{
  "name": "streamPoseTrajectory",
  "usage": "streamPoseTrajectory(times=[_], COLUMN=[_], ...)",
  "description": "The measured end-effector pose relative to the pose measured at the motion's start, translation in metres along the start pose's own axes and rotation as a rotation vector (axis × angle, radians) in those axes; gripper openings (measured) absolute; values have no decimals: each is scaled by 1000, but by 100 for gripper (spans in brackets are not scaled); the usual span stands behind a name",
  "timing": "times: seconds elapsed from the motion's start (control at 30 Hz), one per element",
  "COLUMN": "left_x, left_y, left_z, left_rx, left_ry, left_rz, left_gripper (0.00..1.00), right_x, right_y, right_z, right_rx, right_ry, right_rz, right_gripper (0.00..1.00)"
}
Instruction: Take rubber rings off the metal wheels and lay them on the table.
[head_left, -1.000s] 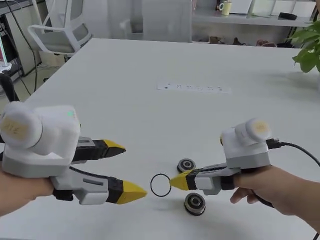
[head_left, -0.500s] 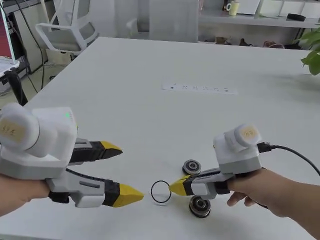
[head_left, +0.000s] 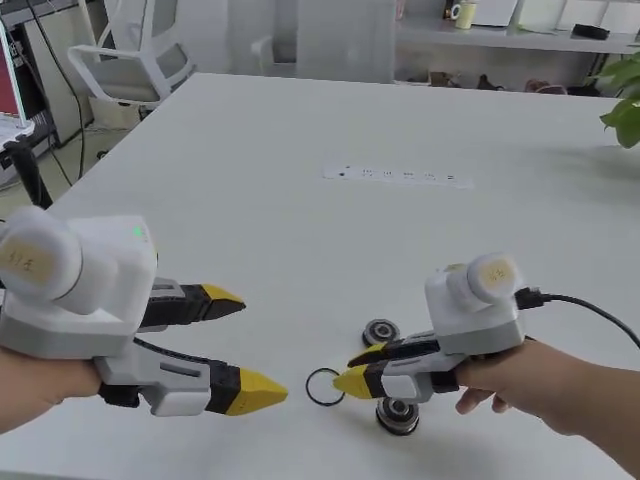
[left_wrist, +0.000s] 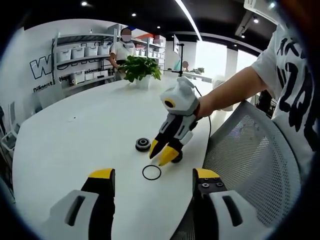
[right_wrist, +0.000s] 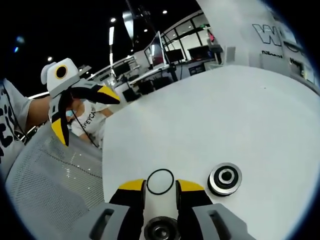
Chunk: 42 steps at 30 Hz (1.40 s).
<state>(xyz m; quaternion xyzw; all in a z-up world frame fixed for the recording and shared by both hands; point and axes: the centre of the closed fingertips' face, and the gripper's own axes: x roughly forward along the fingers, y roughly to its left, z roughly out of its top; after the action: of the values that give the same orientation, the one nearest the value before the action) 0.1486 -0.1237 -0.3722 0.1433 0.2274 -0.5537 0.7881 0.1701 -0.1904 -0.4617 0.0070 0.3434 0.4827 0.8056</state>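
**Obscured items.** In the head view, the near metal wheel is partly covered by the right gripper. In the right gripper view, the same wheel is cut off by the bottom edge and shows in the gap between the jaw bodies. In the left gripper view it is mostly hidden behind the right gripper's yellow tips. The far wheel has a dark outer band, but the detail is too small to resolve. Whether either wheel carries a rubber ring cannot be determined.

**Position of parts.** One loose rubber ring lies flat on the white table, apart from both wheels. It lies just ahead of the right gripper's tips; whether it touches them cannot be confirmed. In the right gripper view, the ring sits centred in front of the gap between the two tips, with the far wheel to its right. The left gripper is near the ring on the opposite side, clear of it.

**Gripper state.**
- Right gripper: jaws parted by a narrow gap, nothing clamped.
- Left gripper: jaws spread wide, nothing held.
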Motion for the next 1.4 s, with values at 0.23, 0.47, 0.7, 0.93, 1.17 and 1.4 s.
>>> streamPoseTrajectory(times=[0.23, 0.47, 0.7, 0.93, 1.17, 1.4], left_x=[11, 23, 35, 48, 62, 76], left_y=[-5, -8, -12, -18, -23, -29], left_z=[-2, -1, 8, 18, 26, 28], left_rx=[-7, -1, 6, 31, 26, 42], left_ry=[14, 29, 24, 25, 17, 17], left_rz=[-26, -50, -73, -98, -119, -143], left_gripper=[60, 59, 59, 58, 56, 53], right_x=[-15, -32, -50, -67, -80, -84], right_y=[2, 4, 3, -1, -7, -9], right_z=[2, 6, 9, 5, -6, -19], right_rx=[-1, -3, -1, -8, -17, -20], right_ry=[-35, -77, -114, -133, -134, -124], right_rz=[-6, -13, -25, -50, -75, -86], right_gripper=[25, 25, 26, 27, 28, 28])
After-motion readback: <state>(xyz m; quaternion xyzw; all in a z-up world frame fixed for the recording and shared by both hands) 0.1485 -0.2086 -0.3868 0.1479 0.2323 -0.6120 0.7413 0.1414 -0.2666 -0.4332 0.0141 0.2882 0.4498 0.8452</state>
